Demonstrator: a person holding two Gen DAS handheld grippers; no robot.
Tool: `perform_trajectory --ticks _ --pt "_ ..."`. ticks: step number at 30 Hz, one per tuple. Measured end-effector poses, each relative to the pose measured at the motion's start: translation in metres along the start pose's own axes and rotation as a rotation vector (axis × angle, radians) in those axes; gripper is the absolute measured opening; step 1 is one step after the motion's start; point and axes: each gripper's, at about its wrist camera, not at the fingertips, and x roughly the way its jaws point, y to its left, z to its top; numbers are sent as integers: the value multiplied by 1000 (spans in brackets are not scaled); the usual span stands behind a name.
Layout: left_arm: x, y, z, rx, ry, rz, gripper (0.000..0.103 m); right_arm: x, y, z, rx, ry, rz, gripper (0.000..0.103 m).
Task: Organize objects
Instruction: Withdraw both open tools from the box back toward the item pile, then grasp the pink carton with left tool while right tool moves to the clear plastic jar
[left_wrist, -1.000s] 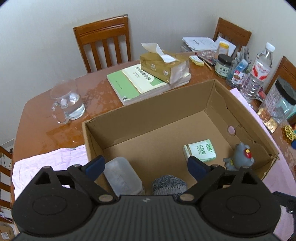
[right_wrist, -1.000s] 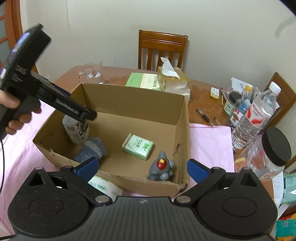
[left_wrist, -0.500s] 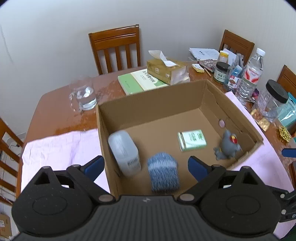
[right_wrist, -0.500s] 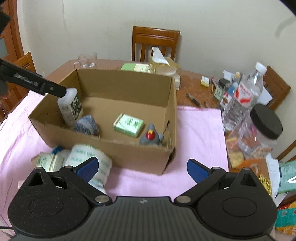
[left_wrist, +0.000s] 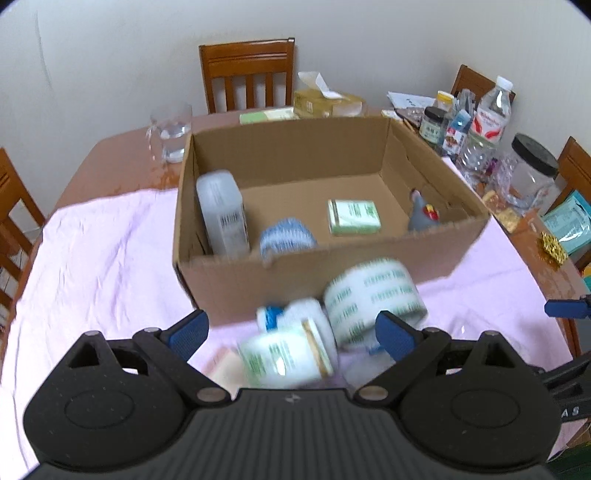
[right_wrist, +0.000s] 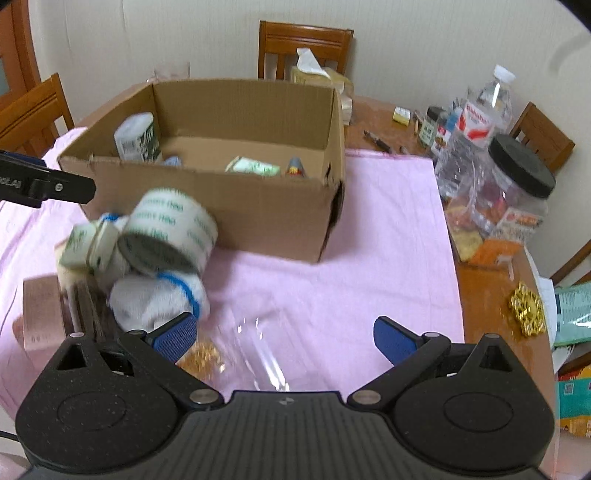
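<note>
Both claws released, empty: left gripper (left_wrist: 291, 330) over near green-printed white tape roll (left_wrist: 373, 295); grab it, then brown cardboard box (left_wrist: 332, 275).

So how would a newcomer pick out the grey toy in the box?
Find the open cardboard box on the pink cloth. Inside, look in its near right corner, right of the flat green packet. The grey toy stands upright there, the only figure, with a red spot on its front.

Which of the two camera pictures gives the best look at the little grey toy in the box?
The left wrist view: the grey toy stands in full sight in the cardboard box. In the right wrist view the box's front wall hides all but its top.
</note>
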Motion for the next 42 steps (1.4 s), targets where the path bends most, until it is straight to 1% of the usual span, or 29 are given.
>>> perform_trajectory --ticks 5,13,17,24,29,32,34,39,42 --pt "-9 -8 -28 -36 10 3 97 1 -2 -20 4 24 -1 103" --pt "-26 -14 -59 -77 17 13 97 5 -10 -46 4 44 17 103" --pt "-32 -17 -77 -85 30 28 97 8 -19 -52 1 42 11 103" --pt "-31 -18 -103 -79 82 58 97 15 -40 -60 30 40 1 103" --pt "-24 -9 -113 -75 108 71 97 21 -48 -57 38 42 -24 103" --pt "-17 -3 -115 -68 120 61 97 23 -51 -55 59 37 -49 103" --pt "-12 0 -116 -56 126 49 97 23 -50 -54 71 40 -42 103" --pt "2 6 -119 -9 140 34 97 25 -35 -56 65 49 -19 103" --pt "11 12 -120 0 156 27 97 25 -25 -57 64 58 -23 103"
